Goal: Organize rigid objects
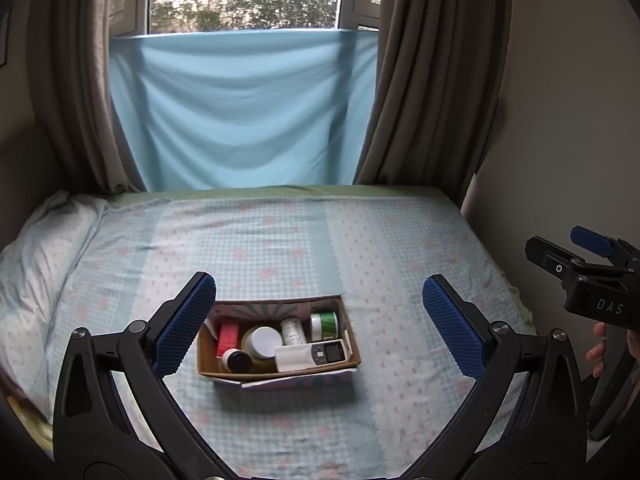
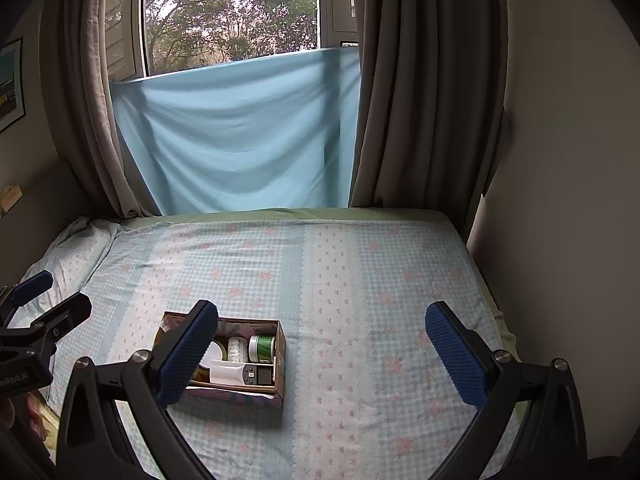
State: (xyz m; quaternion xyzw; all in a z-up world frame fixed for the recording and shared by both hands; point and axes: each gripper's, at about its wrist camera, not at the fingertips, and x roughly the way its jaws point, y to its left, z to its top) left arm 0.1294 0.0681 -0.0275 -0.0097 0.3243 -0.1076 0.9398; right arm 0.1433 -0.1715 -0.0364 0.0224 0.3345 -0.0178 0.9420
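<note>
A cardboard box [image 1: 208, 360] sits on the bed and holds several items: a white remote [image 1: 310, 354], a green-lidded jar [image 1: 325, 326], a white bottle [image 1: 293, 332], a white-lidded jar [image 1: 262, 342], a red box [image 1: 228, 338] and a dark bottle [image 1: 237, 360]. My left gripper [image 1: 320, 328] is open and empty, held above and in front of the box. My right gripper [image 2: 322, 356] is open and empty, to the right of the box [image 2: 280, 364]; the remote [image 2: 240, 374] and green jar [image 2: 263, 348] show there too.
The bed [image 1: 320, 240] has a checked blue sheet with pink flowers. A pillow [image 1: 44, 240] lies at the left. A light blue cloth [image 1: 244, 108] hangs under the window between brown curtains [image 1: 432, 80]. A wall [image 1: 568, 120] runs along the right side.
</note>
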